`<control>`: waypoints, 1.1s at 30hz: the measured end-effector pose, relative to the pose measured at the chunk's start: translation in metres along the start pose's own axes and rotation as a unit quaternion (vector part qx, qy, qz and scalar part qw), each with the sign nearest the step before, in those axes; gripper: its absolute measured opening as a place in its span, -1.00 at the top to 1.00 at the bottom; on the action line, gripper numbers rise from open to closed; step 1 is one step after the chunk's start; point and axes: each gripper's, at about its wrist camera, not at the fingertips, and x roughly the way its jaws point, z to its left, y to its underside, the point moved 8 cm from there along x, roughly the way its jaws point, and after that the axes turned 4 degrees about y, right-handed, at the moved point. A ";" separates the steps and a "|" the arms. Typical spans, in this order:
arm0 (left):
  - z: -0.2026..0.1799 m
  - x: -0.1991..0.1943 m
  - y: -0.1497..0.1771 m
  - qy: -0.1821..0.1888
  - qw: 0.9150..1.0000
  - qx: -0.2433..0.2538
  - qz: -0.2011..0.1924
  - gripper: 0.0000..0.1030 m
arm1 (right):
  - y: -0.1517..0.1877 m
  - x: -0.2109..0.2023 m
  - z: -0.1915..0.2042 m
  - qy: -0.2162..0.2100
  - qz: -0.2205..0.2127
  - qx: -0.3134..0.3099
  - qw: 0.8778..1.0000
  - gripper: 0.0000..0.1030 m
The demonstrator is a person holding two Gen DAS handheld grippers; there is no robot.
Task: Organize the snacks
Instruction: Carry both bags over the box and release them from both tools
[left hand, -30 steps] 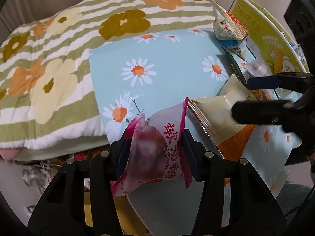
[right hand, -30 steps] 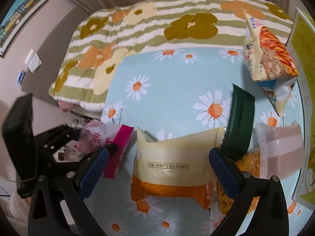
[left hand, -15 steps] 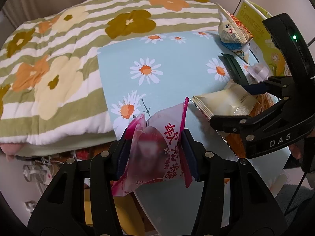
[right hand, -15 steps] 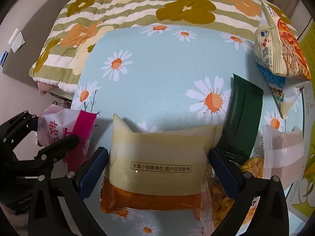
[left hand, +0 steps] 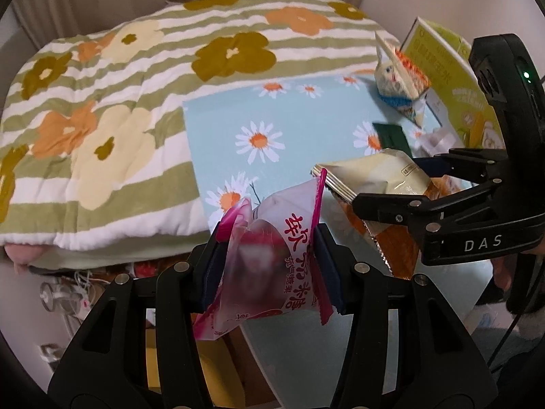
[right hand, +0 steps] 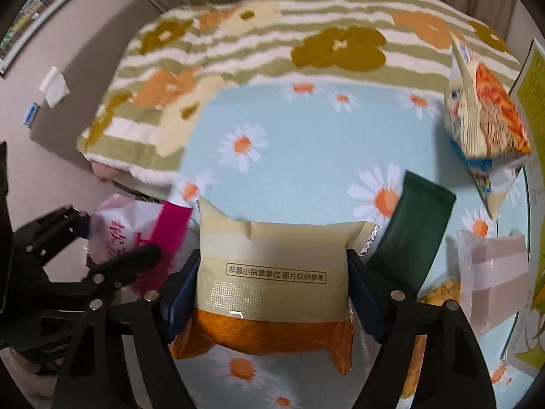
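My left gripper (left hand: 269, 259) is shut on a pink and white candy packet (left hand: 272, 255), held off the left edge of the daisy-print table (left hand: 299, 129). My right gripper (right hand: 272, 283) is shut on a cream and orange snack packet (right hand: 272, 272), lifted a little above the table; this packet also shows in the left wrist view (left hand: 381, 184) between the right gripper's fingers (left hand: 391, 201). The candy packet (right hand: 136, 231) and the left gripper show at the left of the right wrist view.
A dark green bar (right hand: 412, 235), a pale pink packet (right hand: 494, 279), a cream and red chip bag (right hand: 483, 109) and a yellow-green box (left hand: 449, 78) lie at the table's right. A flowered quilt (left hand: 119, 119) lies behind and left.
My right gripper has closed on the cream and orange packet and raised it. My left gripper holds the candy packet as before and has shifted slightly left of the table.
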 end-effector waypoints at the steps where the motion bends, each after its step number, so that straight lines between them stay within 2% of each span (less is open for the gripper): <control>1: 0.001 -0.005 -0.002 -0.002 1.000 -0.002 -0.005 0.09 | -0.003 -0.005 0.003 -0.007 -0.007 0.002 1.000 -0.46; 5: 0.004 -0.028 -0.014 -0.003 1.000 -0.011 -0.029 0.09 | -0.017 -0.031 0.010 -0.035 -0.040 0.015 0.998 -0.46; 9: -0.001 -0.049 -0.032 -0.005 0.999 -0.006 -0.052 0.09 | -0.034 -0.067 0.009 -0.039 -0.078 0.018 0.996 -0.46; 17: -0.039 -0.083 -0.076 -0.004 0.995 0.018 -0.096 0.09 | -0.054 -0.138 -0.024 -0.040 -0.142 0.026 0.989 -0.46; 25: -0.124 -0.093 -0.122 0.015 0.991 0.031 -0.132 0.09 | -0.045 -0.200 -0.101 -0.028 -0.180 0.030 0.983 -0.46; 33: -0.248 -0.069 -0.167 0.049 0.986 0.049 -0.151 0.09 | -0.029 -0.258 -0.215 -0.001 -0.202 0.045 0.978 -0.46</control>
